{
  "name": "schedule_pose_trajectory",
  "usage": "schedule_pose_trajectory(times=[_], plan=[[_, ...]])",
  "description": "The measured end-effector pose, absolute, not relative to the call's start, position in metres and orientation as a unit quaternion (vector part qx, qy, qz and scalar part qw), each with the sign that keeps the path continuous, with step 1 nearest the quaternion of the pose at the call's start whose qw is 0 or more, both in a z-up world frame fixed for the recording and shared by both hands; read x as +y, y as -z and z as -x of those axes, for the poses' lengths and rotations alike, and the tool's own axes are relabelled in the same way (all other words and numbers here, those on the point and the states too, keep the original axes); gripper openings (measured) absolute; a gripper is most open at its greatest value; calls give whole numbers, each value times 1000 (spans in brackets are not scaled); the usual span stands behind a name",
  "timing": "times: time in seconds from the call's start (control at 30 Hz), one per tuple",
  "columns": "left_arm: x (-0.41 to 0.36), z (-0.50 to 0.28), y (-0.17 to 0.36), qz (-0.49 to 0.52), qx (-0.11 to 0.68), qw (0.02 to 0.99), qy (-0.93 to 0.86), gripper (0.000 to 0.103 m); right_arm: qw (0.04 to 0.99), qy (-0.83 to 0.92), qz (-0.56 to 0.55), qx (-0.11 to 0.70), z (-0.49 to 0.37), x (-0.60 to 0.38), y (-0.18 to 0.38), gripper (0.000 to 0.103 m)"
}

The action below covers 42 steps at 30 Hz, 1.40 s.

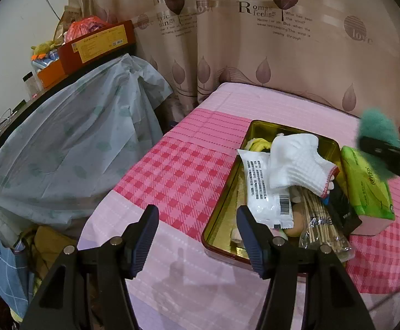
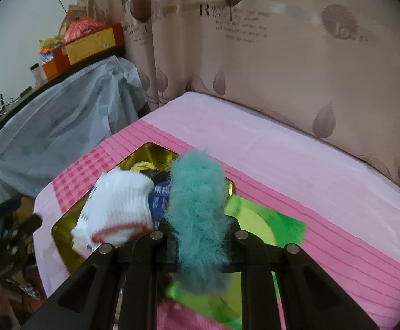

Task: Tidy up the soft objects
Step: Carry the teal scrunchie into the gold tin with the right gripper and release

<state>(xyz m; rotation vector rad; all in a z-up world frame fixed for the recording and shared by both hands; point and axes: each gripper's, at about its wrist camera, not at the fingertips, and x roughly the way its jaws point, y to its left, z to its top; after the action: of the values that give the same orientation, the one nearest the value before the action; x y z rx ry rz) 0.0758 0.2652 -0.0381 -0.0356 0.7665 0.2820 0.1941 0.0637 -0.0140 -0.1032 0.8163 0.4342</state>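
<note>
The right gripper (image 2: 197, 236) is pinched tight on a fluffy teal scrunchie (image 2: 197, 214), holding it in the air above the near right part of a gold tin (image 1: 222, 220). The scrunchie's long side runs straight ahead, in line with the gripper's fingers, and its furry loop hides the fingertips. The tin sits on a bed (image 1: 172, 170) with a pink checked cover. Inside the tin, to the left of the scrunchie, lies a white sock (image 2: 117, 209) with a red cuff, on top of a white packet (image 1: 260, 189) and a bundle of wooden skewers (image 1: 318, 220). A green tissue pack (image 1: 365, 181) rests just beside the tin's right edge, under the scrunchie.

The left gripper (image 1: 197, 236) hangs near the tin's near left corner, fingers spread wide with nothing between them.

The scrunchie lies to the right of the tin's open middle, so setting it among the other soft things likely means moving left and downward. The right hand is plainly the nearer one.
</note>
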Motion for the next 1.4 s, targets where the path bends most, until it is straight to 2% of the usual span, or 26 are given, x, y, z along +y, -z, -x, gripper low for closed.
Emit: schedule_pose_trajectory(times=[0.4, 0.6, 0.67, 0.83, 1.07, 1.27, 1.4], plan=[[273, -78, 39, 29, 373, 917, -139, 60, 883, -178, 79, 428, -235, 97, 49, 21], [274, -78, 39, 33, 372, 917, -137, 60, 883, -179, 78, 427, -237, 100, 51, 36], [274, -78, 39, 34, 371, 918, -137, 60, 885, -182, 69, 424, -236, 100, 49, 48], [275, -78, 39, 38, 369, 918, -137, 60, 892, -191, 58, 406, -227, 101, 38, 59], [272, -76, 37, 30, 367, 919, -138, 60, 903, -193, 38, 381, -180, 88, 11, 85], [264, -73, 34, 19, 360, 924, -129, 60, 910, -181, 24, 372, -122, 76, 8, 97], [257, -70, 32, 12, 355, 927, -122, 60, 910, -171, 23, 377, -94, 72, 14, 99]])
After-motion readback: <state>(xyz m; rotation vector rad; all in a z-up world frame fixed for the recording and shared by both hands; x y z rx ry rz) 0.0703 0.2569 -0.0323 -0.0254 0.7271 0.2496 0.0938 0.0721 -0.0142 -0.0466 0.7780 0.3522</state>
